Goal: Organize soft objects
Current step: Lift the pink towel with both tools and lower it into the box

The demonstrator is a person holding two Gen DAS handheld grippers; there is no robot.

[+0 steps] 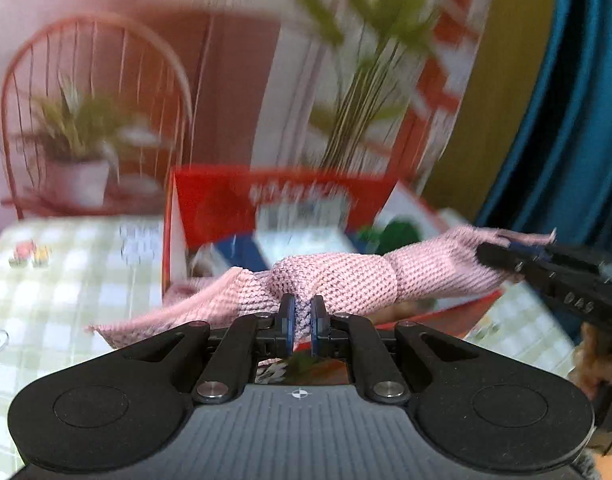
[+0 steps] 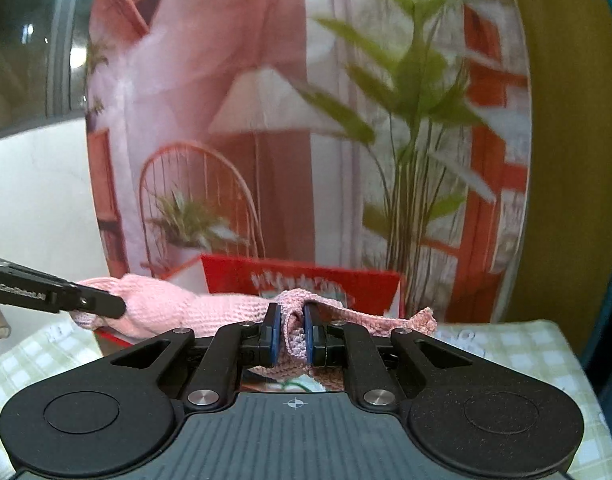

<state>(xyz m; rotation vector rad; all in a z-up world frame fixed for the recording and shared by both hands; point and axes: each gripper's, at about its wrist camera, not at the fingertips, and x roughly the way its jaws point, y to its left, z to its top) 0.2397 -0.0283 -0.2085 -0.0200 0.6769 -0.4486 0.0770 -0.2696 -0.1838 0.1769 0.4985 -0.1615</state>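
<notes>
**Pink knit held taut above the red box**

Both grippers were clamped on one pink knitted cloth point(image 1: 338, 276), which hung in the air just above and in front of the red box point(image 1: 210, 204), clear of the checked tablecloth point(image 1: 58, 280) the box stood on. The left gripper point(image 1: 302, 320) had its blue pads pressed together on a bunched fold near the cloth's middle, while the right gripper point(image 2: 293, 334) pinched a doubled fold nearer the other end. In the left wrist view the right gripper reached in from the side of the box and the cloth stretched between the two holds, a knot-like twist at its middle.

Holding it at two points apart probably kept the limp fabric from sagging into a heap, so it could be folded or lowered into the box under control. The loose tails drooped toward the box rim and might snag there. Behind the box stood a printed backdrop point(image 2: 266, 120) of a room.
</notes>
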